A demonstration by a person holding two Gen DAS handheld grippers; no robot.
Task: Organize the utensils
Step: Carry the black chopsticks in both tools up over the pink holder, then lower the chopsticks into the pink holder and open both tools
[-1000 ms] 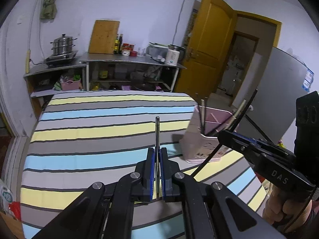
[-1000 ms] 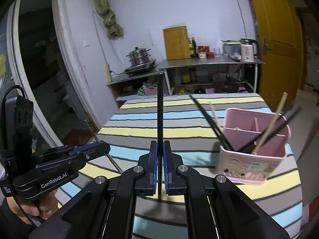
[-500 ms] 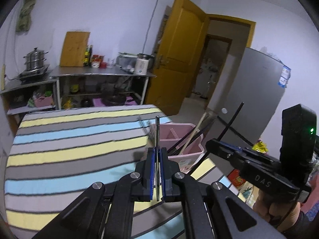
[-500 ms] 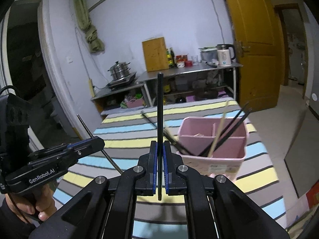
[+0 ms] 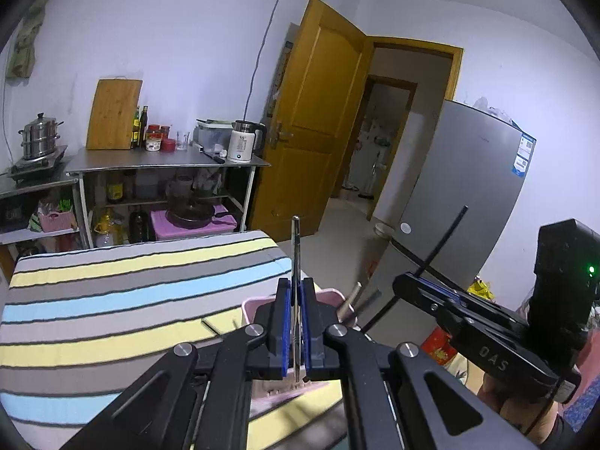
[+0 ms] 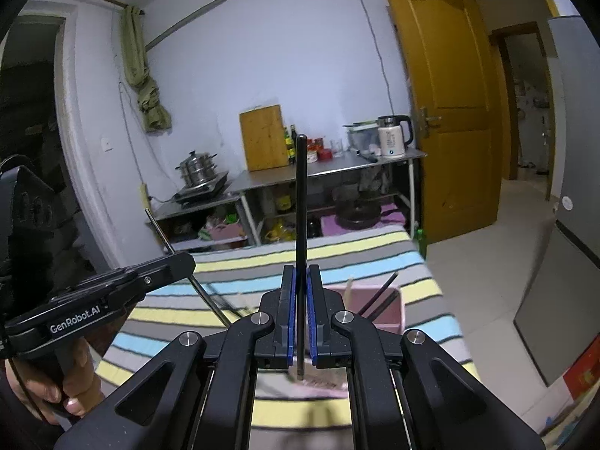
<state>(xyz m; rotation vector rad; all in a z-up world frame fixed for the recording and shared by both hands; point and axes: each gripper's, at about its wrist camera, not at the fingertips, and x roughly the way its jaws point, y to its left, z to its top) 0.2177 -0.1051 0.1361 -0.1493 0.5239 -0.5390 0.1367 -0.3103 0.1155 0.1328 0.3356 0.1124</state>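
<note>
Left wrist view: the left gripper [image 5: 296,322] has its jaws pressed on a thin metal chopstick [image 5: 295,262], which stands up toward 12 o'clock between the blue pads. Just behind the jaws, mostly hidden by them, sits a pink holder [image 5: 330,294] on the striped table [image 5: 112,300], with a few sticks [image 5: 354,296] leaning out of it toward 2 o'clock. At 3 o'clock the right gripper [image 5: 407,285] comes in, pinching a black chopstick [image 5: 446,240] that slants up toward 1 o'clock; a hand [image 5: 525,405] holds its grip at 4 o'clock.

In the right wrist view, the right gripper [image 6: 300,311] is closed on the black chopstick [image 6: 301,206], upright at centre. The holder [image 6: 390,311] lies just beyond the jaws at 3 o'clock of them, with dark sticks [image 6: 378,296] leaning in it. At 9 o'clock the left gripper [image 6: 180,258] grips the metal chopstick [image 6: 159,230], its hand [image 6: 63,393] at 8 o'clock. Both grippers hang above the table [image 6: 375,255], near the holder.
</note>
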